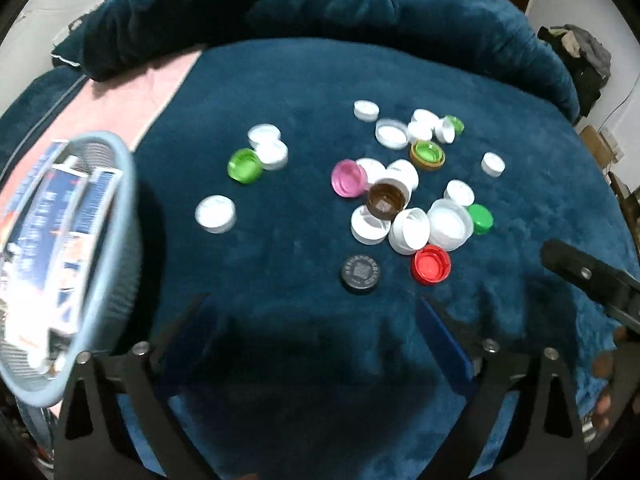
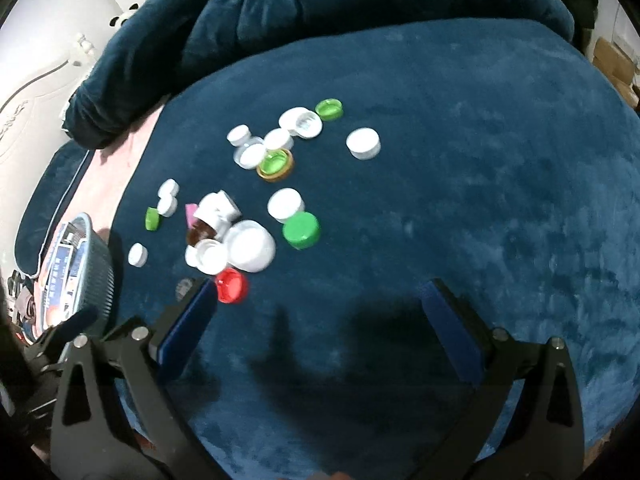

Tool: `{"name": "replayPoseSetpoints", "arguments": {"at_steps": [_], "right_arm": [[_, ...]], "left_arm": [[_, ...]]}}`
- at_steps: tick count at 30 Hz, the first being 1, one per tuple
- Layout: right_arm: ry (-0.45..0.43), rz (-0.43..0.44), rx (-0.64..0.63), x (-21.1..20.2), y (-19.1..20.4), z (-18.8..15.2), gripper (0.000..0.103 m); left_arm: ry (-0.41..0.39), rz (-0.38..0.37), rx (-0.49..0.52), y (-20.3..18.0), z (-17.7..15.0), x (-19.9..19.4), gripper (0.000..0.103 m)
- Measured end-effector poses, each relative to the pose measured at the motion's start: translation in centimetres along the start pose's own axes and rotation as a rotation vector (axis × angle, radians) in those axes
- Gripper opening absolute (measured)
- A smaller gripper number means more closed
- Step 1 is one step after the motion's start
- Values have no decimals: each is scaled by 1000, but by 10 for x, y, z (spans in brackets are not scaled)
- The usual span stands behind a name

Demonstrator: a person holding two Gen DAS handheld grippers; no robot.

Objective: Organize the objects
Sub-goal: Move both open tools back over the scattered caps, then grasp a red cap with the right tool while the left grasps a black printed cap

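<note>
Many bottle caps [image 1: 400,184] are scattered in the middle of the blue blanket [image 1: 280,92]. A basket [image 1: 100,264] is seen at its left edge. The left tool [image 1: 316,320] and the right tool [image 2: 320,312] are spread wide, and nothing is held.

Some two dozen bottle caps [image 1: 400,184], mostly white with a few green, one pink, one brown, one red and one black, lie scattered, some open side up, on the dark blue blanket [image 1: 300,92], right of a grey-blue basket [image 1: 116,248] holding cartons.
</note>
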State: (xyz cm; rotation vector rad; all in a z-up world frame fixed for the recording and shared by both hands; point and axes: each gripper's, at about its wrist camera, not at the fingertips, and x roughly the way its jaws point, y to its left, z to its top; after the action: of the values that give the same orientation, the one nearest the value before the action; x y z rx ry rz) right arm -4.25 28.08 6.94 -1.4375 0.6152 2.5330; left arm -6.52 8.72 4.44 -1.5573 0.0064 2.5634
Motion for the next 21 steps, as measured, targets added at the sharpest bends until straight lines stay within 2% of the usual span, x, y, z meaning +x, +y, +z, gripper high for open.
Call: {"name": "replayPoseSetpoints", "arguments": {"at_steps": [6, 9, 10, 11, 13, 14, 18, 21], "right_arm": [[26, 6, -2, 9, -11, -3, 103], [39, 7, 3, 13, -14, -3, 103], [44, 7, 5, 15, -15, -4, 103], [49, 7, 7, 16, -16, -4, 103], [56, 6, 5, 19, -16, -5, 103], [61, 4, 1, 21, -16, -5, 103], [94, 4, -41, 33, -1, -8, 103], [109, 18, -104, 44, 22, -11, 103]], "left_arm": [[21, -19, -9, -7, 4, 23, 88], [26, -24, -1, -11, 5, 34, 79], [32, -26, 0, -11, 4, 38, 68], [44, -31, -1, -11, 3, 43, 47], [44, -38, -6, -10, 0, 46, 42], [36, -36, -8, -9, -1, 44, 32], [-4, -3, -30, 5, 1, 28, 30], [3, 8, -70, 22, 0, 24, 30]]}}
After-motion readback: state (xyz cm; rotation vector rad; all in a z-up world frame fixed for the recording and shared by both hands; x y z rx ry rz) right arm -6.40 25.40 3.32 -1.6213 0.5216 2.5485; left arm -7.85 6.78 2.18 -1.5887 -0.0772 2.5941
